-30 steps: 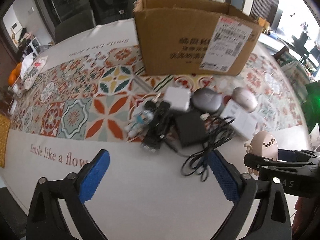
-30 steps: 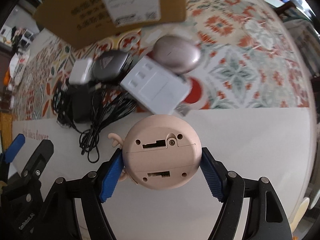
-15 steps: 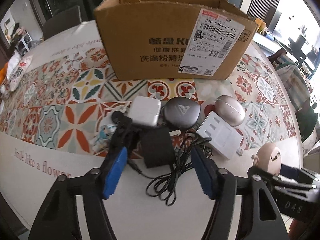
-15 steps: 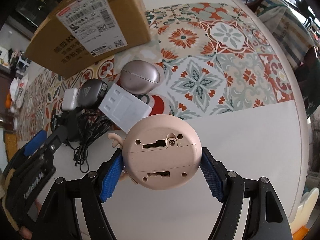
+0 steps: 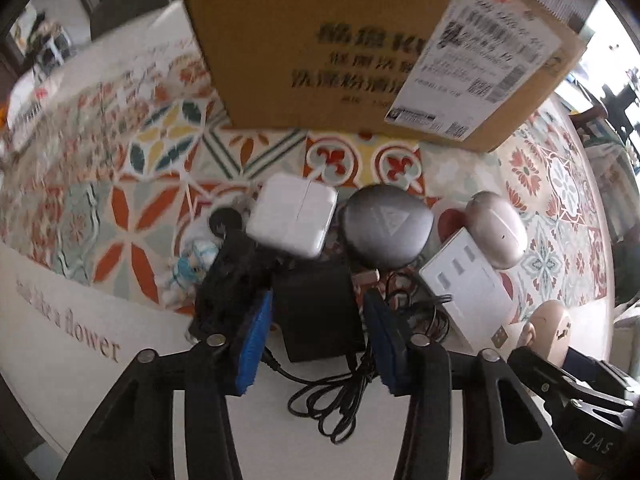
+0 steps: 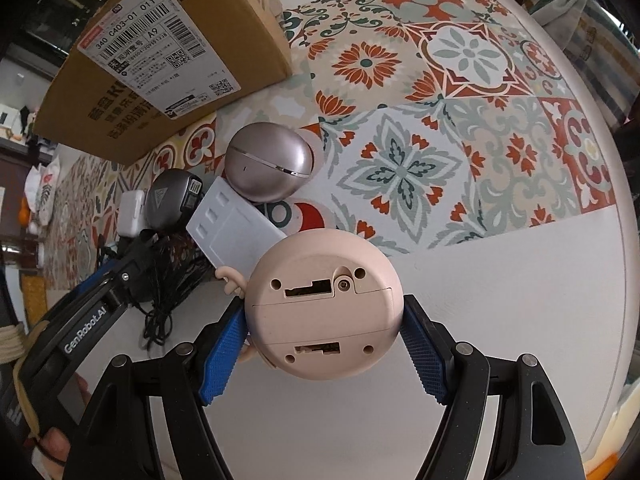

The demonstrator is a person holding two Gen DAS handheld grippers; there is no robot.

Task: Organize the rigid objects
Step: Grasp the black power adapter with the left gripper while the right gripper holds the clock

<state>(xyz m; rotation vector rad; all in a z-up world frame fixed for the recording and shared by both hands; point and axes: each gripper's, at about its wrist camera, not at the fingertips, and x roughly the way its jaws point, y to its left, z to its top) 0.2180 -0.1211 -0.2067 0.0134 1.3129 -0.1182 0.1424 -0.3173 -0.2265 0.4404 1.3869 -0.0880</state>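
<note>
On my left wrist view, at nine o'clock of the pile, a small blue-and-white toy figure [image 5: 192, 258] lies on the patterned tiled tablecloth [image 5: 132, 200], with a long black remote-shaped device [image 5: 230, 276] just beside it. My left gripper [image 5: 318, 342] has its blue pads on either side of the black rectangular power brick [image 5: 318, 316]; they sit close to its sides, but I cannot tell whether they are touching it. The brick's tangled black cable [image 5: 340, 396] spills toward six o'clock. At twelve o'clock of the brick sit a white square charger [image 5: 292, 216] and a dark grey rounded case [image 5: 386, 228], and behind them the brown cardboard box [image 5: 320, 40]. Toward three o'clock lie a flat white rectangular card [image 5: 466, 290] and a shiny pinkish-silver egg-shaped case [image 5: 496, 236].

My right gripper [image 6: 322, 344] pinches the round peach-pink plastic toy [image 6: 324, 304], held above the white table edge [image 6: 500, 300], underside facing the camera.
</note>
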